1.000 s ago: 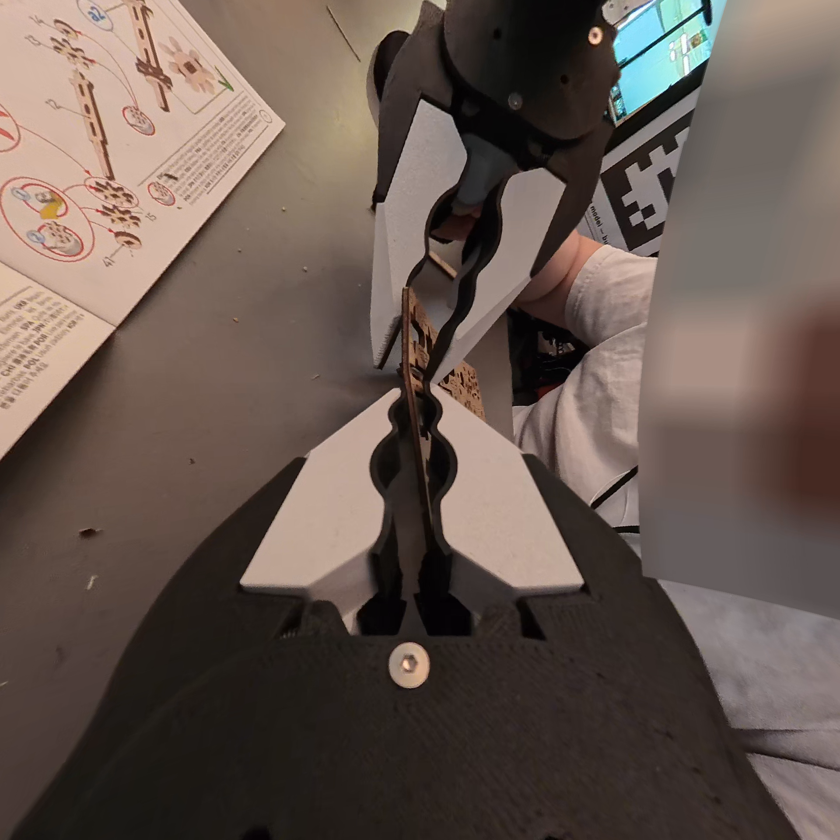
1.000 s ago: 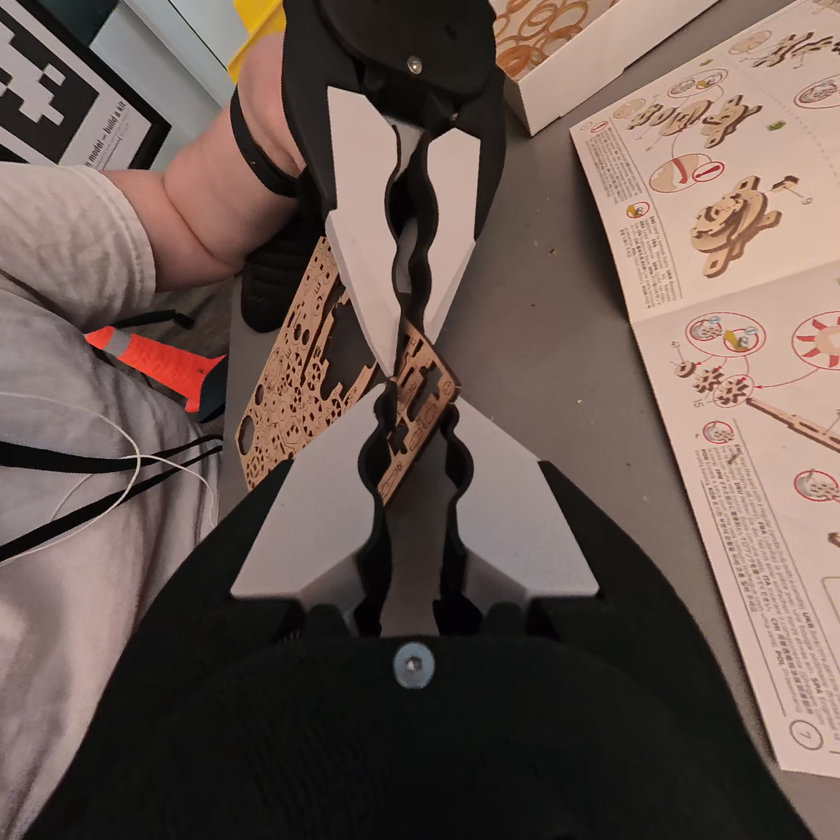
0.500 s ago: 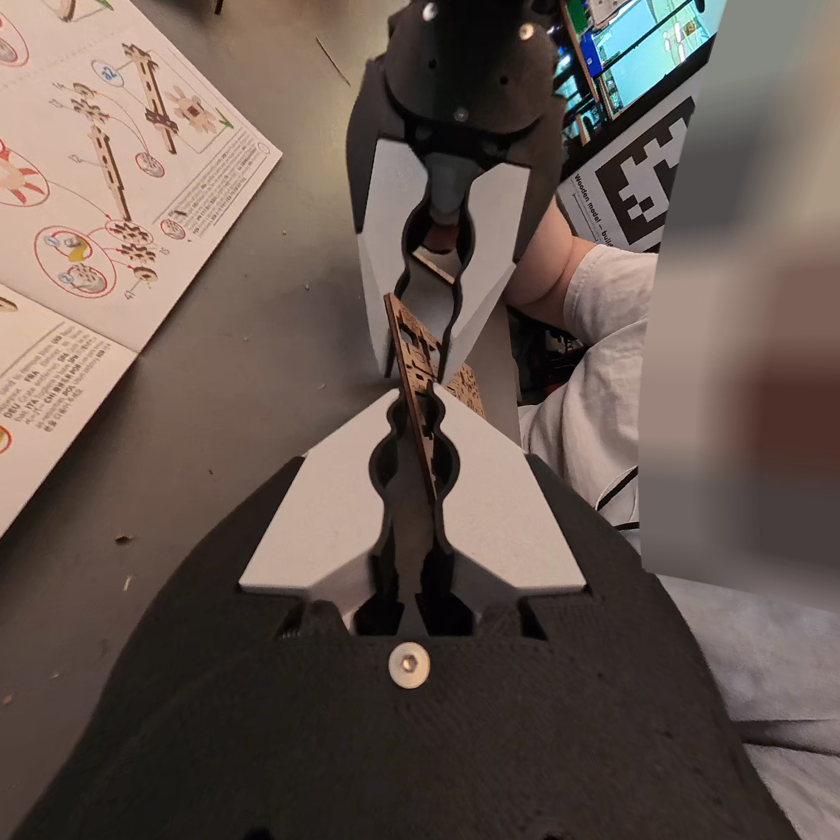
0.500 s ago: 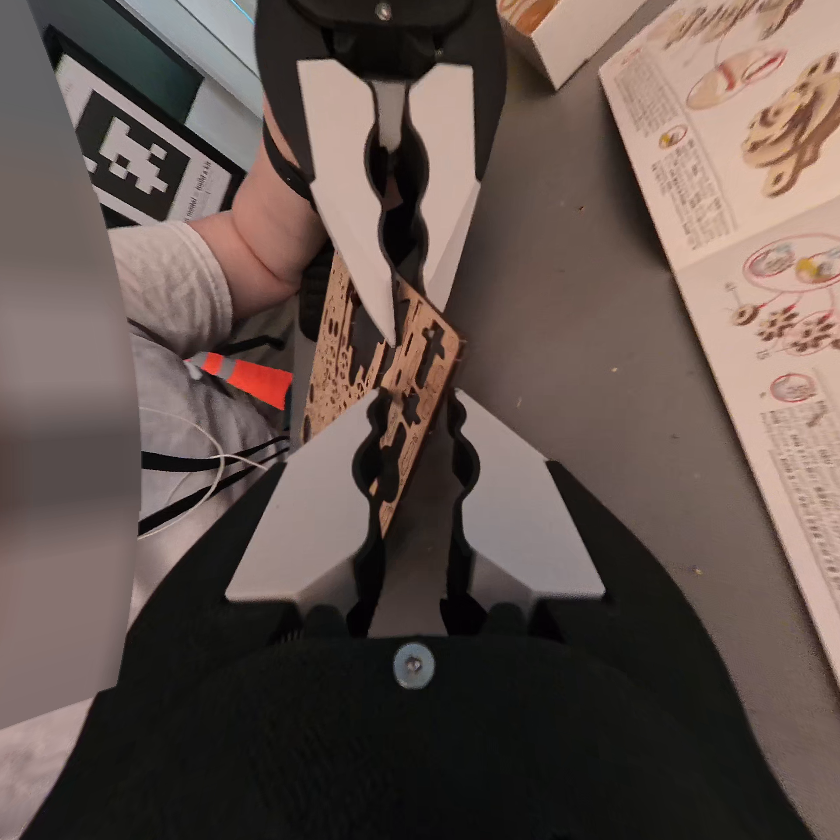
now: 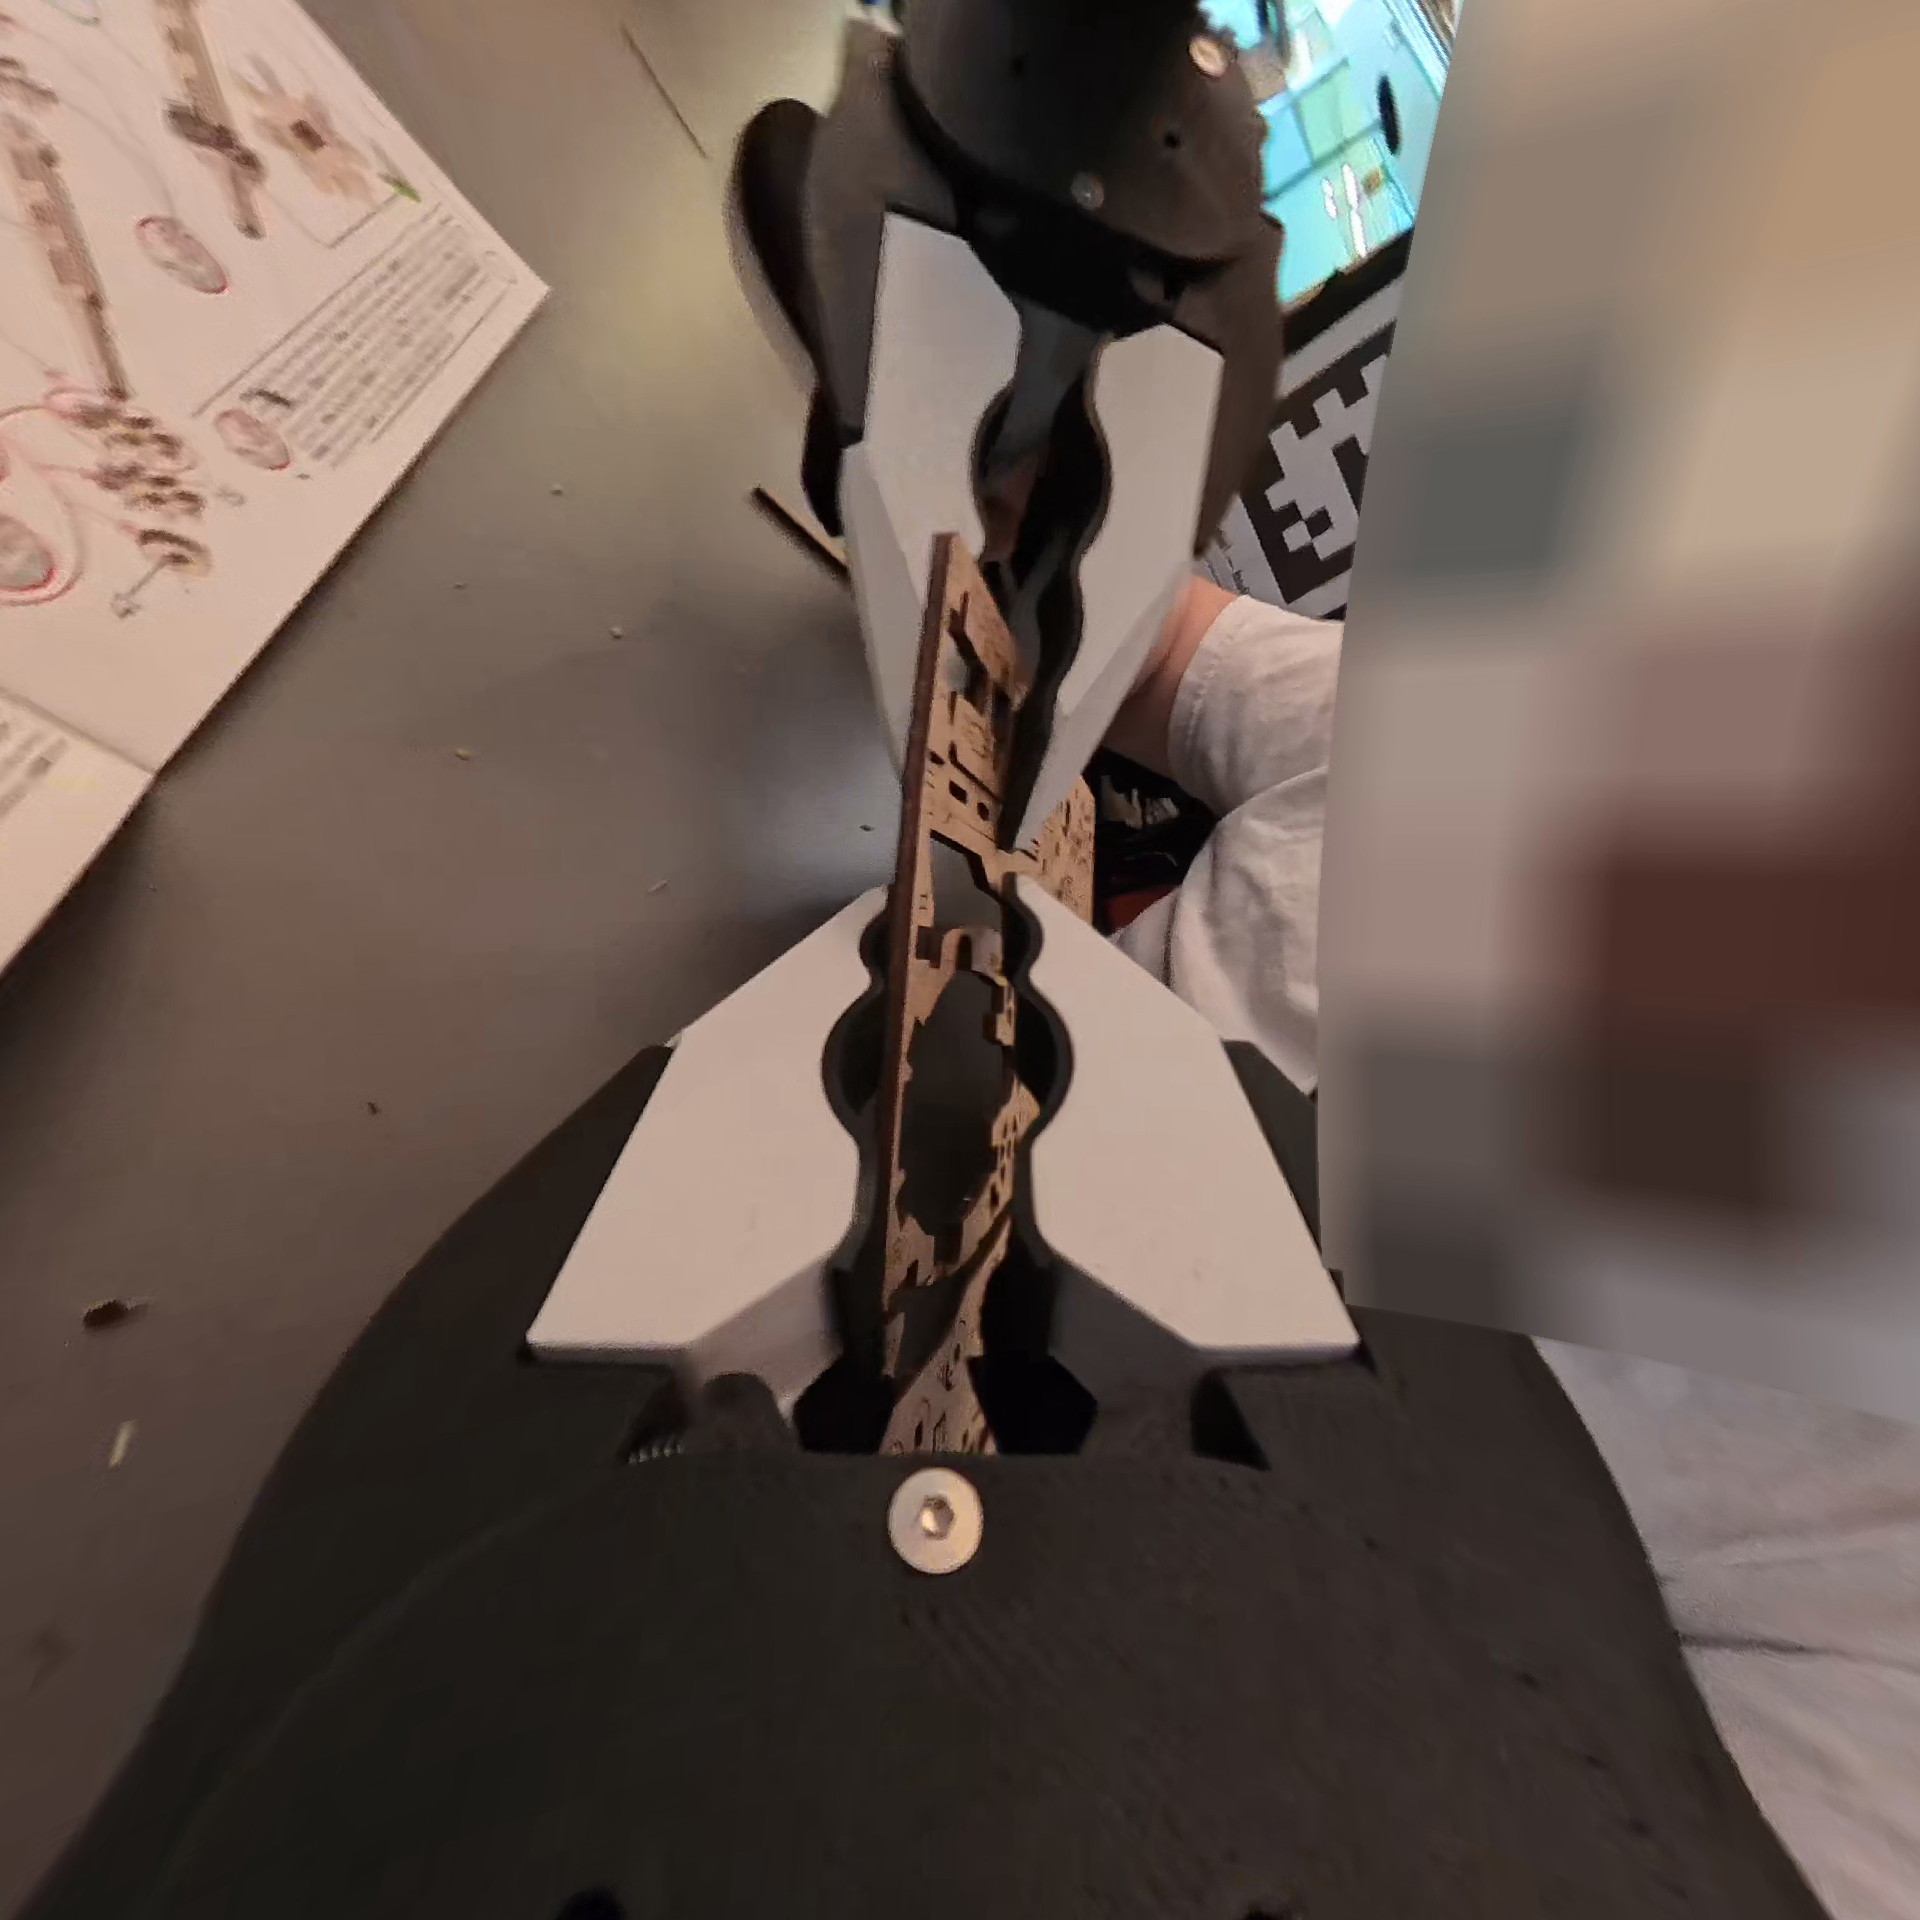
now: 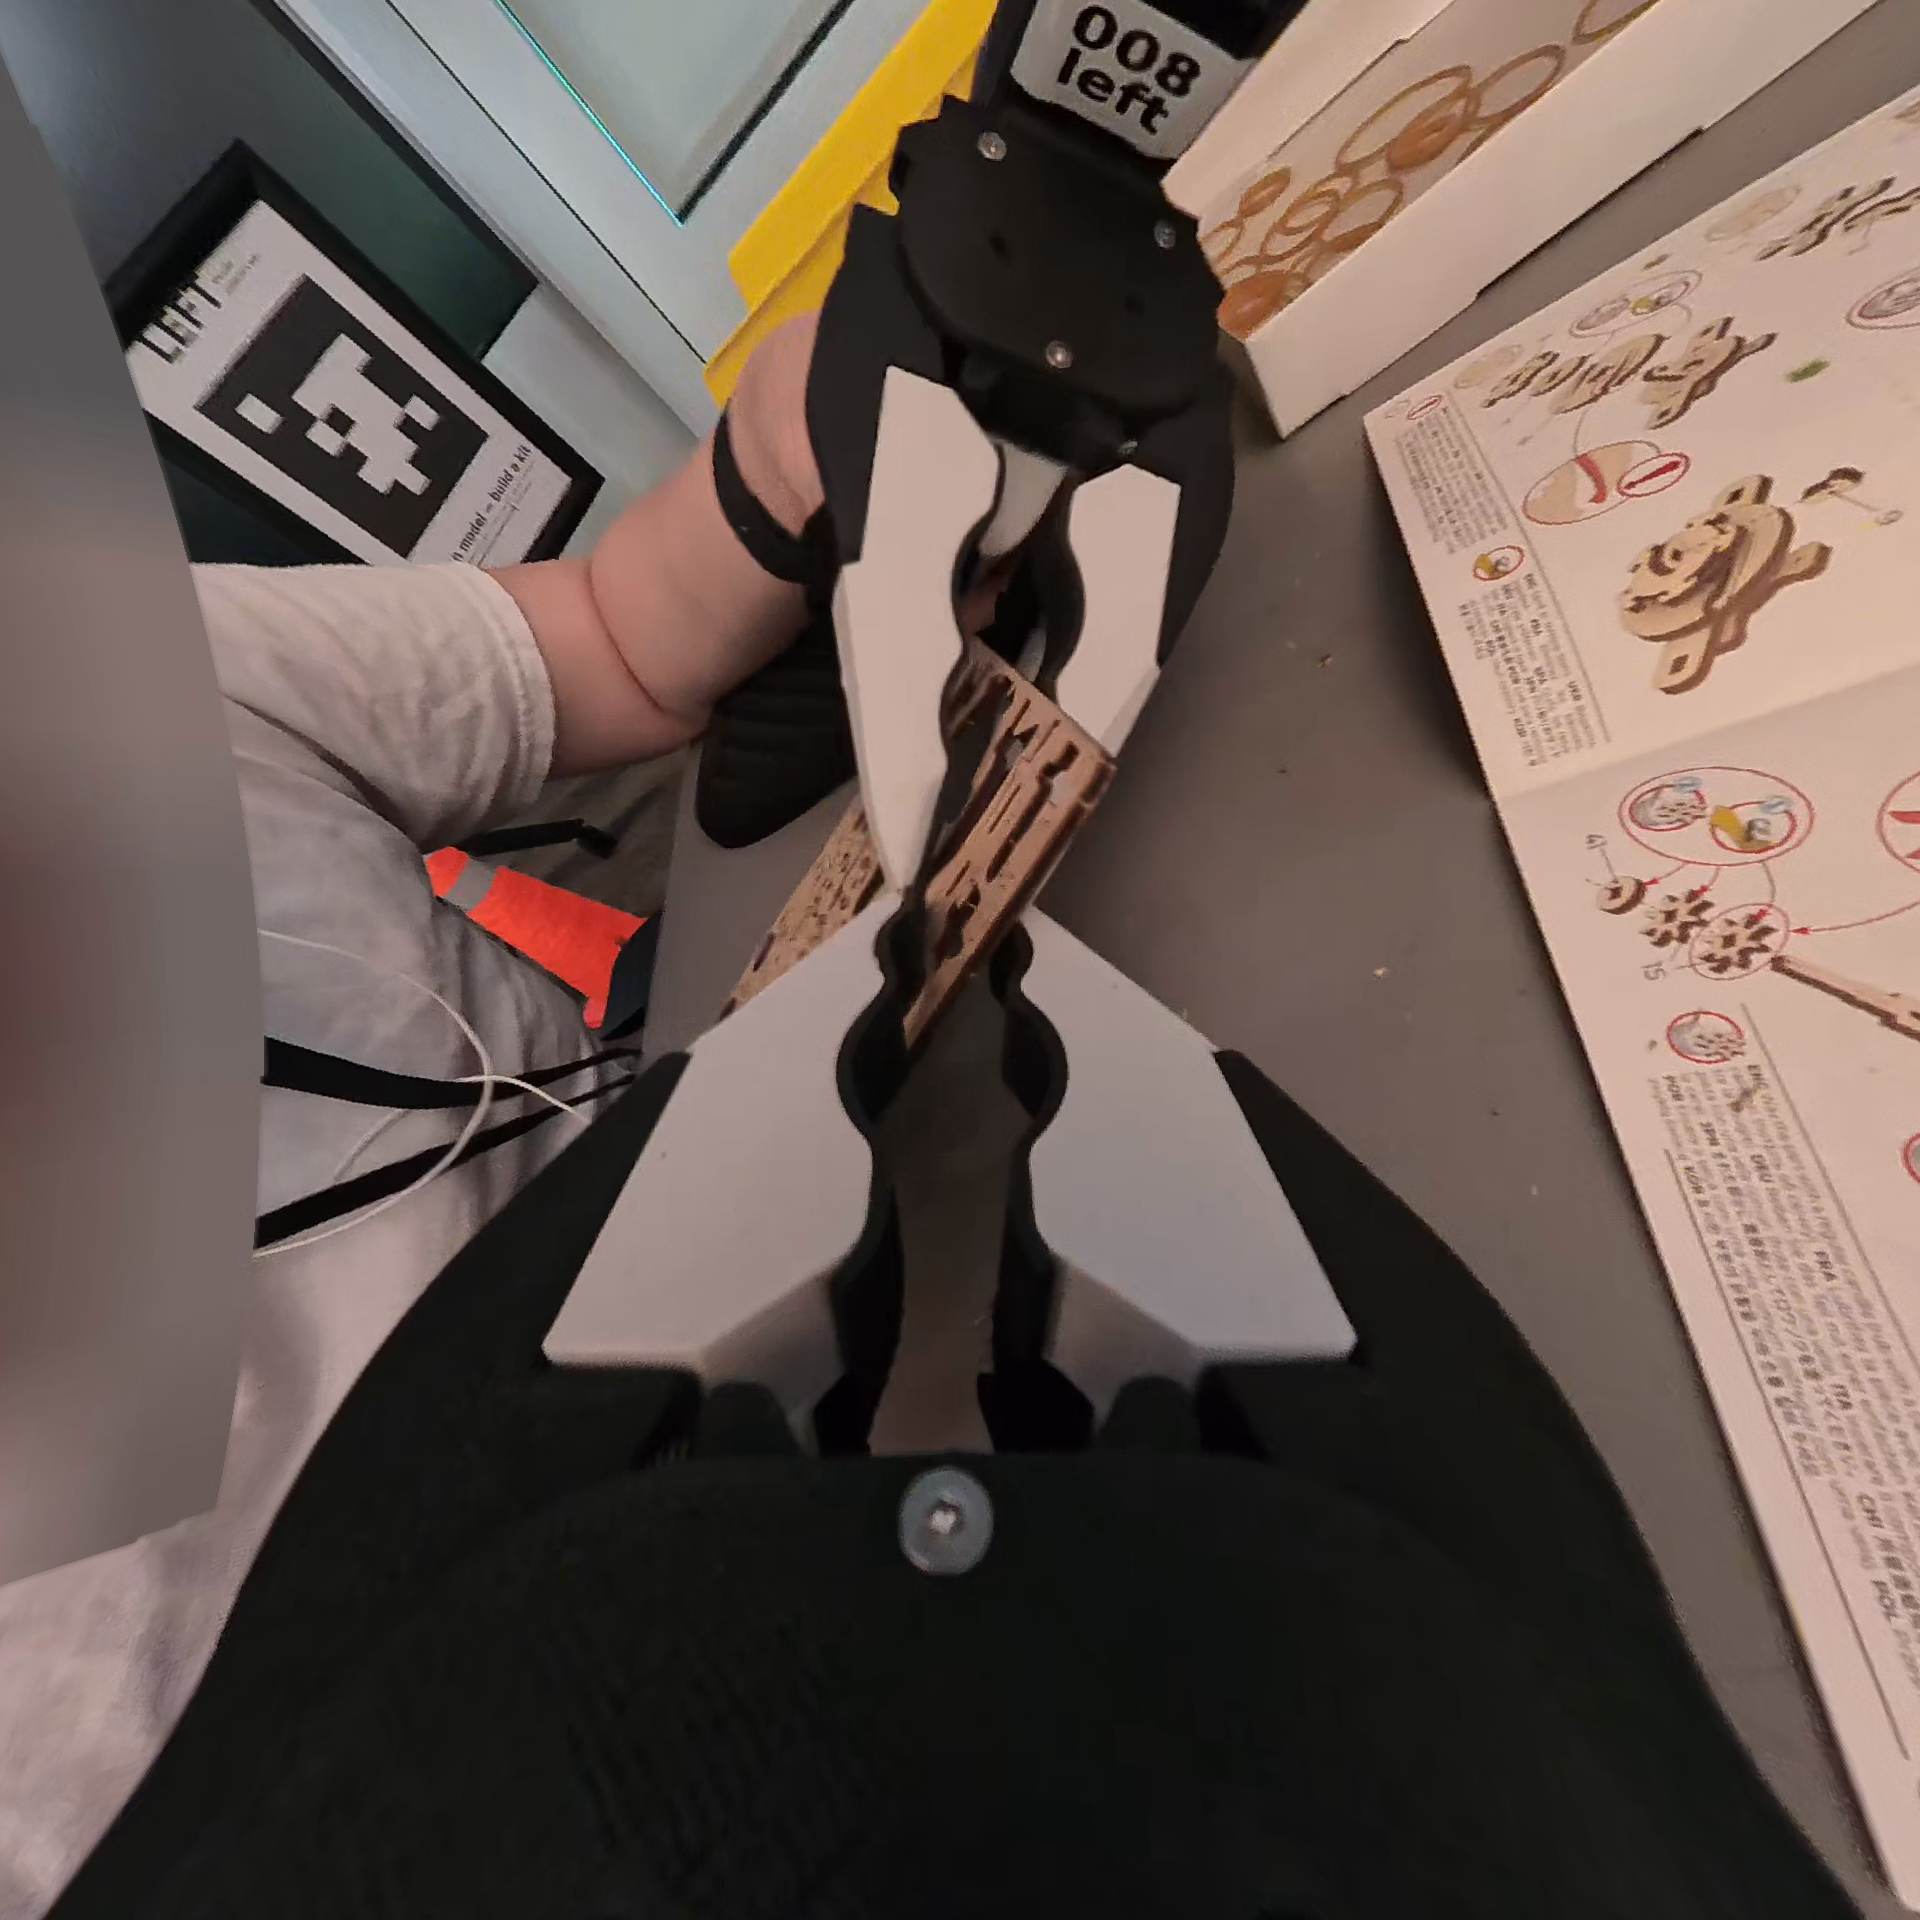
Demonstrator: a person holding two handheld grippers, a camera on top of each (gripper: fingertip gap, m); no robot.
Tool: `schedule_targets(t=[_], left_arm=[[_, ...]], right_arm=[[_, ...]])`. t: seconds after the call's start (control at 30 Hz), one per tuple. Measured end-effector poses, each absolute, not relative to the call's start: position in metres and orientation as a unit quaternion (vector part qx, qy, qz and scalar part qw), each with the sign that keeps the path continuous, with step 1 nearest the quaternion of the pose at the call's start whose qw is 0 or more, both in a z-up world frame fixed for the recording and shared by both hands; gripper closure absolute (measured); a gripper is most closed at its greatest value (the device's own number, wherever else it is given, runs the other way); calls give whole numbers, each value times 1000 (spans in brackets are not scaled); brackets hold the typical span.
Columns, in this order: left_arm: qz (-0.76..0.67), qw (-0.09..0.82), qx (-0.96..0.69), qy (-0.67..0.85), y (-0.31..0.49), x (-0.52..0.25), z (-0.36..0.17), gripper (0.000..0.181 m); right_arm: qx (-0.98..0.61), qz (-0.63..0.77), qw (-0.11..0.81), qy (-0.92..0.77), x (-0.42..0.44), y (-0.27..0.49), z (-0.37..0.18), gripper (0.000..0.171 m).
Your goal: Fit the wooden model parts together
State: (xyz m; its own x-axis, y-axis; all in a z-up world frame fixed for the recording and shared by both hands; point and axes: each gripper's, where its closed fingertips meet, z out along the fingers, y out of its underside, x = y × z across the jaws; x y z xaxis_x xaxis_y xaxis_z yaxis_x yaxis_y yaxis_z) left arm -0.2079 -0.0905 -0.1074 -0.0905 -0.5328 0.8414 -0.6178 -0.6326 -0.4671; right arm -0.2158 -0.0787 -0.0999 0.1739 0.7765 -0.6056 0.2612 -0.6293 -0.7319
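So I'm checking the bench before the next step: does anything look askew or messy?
The thin laser-cut wooden parts sheet stands tilted on edge between both hand-held grippers, with several pieces already punched out. Small wood crumbs are scattered over the grey tabletop. Nothing looks broken.

— Where do the two cameras sit?

— One rides on each gripper, very close, looking down along its fingers at the grey table (image 5: 343, 935). They face each other.

— What do both see?

— The same wooden sheet (image 5: 961, 748) (image 6: 1023, 821) and paper booklet (image 5: 208, 343) (image 6: 1662, 727).
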Motion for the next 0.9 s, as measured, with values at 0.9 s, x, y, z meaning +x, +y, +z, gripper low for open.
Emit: schedule_targets(t=[0.9], left_arm=[[531,64,694,-482,-107,-221,-108,180]], right_arm=[[-732,501,224,-405,-222,-92,-109,157]])
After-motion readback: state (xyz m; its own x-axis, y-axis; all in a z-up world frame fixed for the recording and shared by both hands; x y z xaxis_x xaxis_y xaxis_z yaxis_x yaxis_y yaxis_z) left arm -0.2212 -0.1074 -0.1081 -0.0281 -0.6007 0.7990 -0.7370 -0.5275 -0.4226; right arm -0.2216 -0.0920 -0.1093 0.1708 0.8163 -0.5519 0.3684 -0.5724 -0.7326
